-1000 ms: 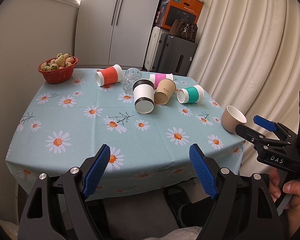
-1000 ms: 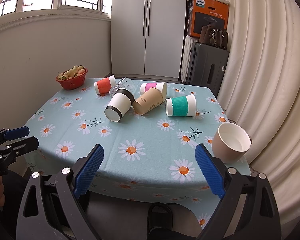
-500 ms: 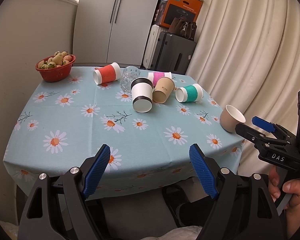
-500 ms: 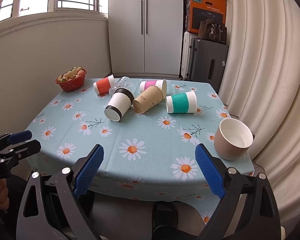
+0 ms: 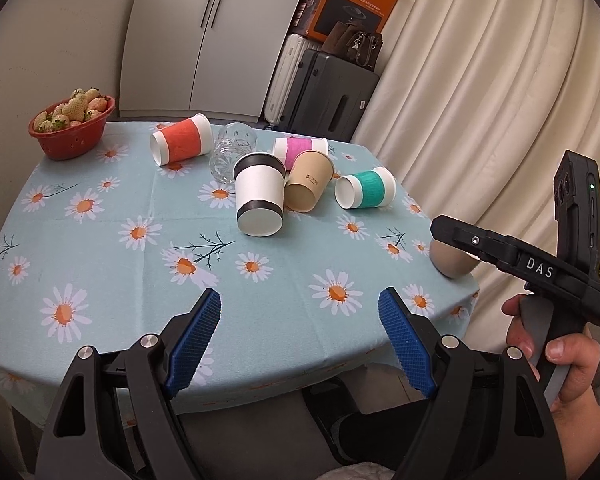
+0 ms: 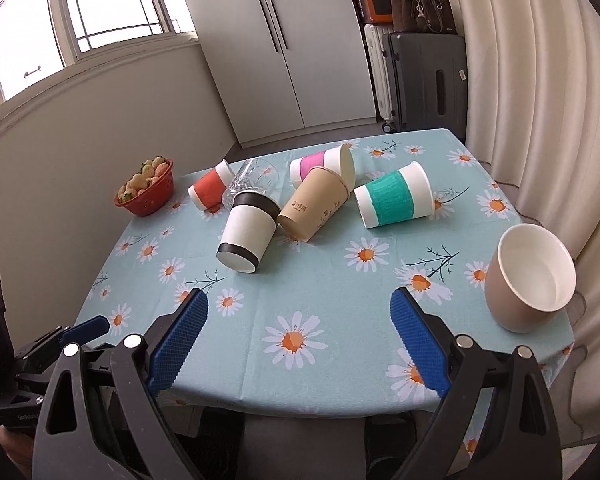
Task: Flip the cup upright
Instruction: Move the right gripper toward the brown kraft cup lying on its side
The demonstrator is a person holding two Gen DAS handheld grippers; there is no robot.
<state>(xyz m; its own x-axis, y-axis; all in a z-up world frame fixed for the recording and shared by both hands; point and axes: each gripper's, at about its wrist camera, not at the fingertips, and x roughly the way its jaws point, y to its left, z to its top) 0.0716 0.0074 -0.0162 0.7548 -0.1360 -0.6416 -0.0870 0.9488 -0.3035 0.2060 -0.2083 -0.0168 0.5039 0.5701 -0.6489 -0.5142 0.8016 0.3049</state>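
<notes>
Several cups lie on their sides mid-table: an orange-sleeved cup (image 5: 182, 139), a clear glass (image 5: 232, 152), a white cup with black bands (image 5: 259, 199), a pink-sleeved cup (image 5: 300, 148), a brown paper cup (image 5: 309, 186) and a teal-sleeved cup (image 5: 366, 193). A beige ceramic cup (image 6: 528, 278) stands upright at the right edge. My left gripper (image 5: 300, 344) is open and empty over the near table edge. My right gripper (image 6: 300, 344) is open and empty, left of the beige cup; its body partly hides that cup (image 5: 452, 262) in the left wrist view.
A red bowl of strawberries (image 5: 73, 126) sits at the far left corner of the daisy tablecloth (image 5: 100, 264). Suitcases (image 5: 328, 96) and a cream curtain (image 5: 480, 100) stand behind and to the right of the table.
Both grippers have moved forward towards the table, and the cups look larger. The right gripper body now covers part of the beige cup in the left wrist view. Both stay open.
</notes>
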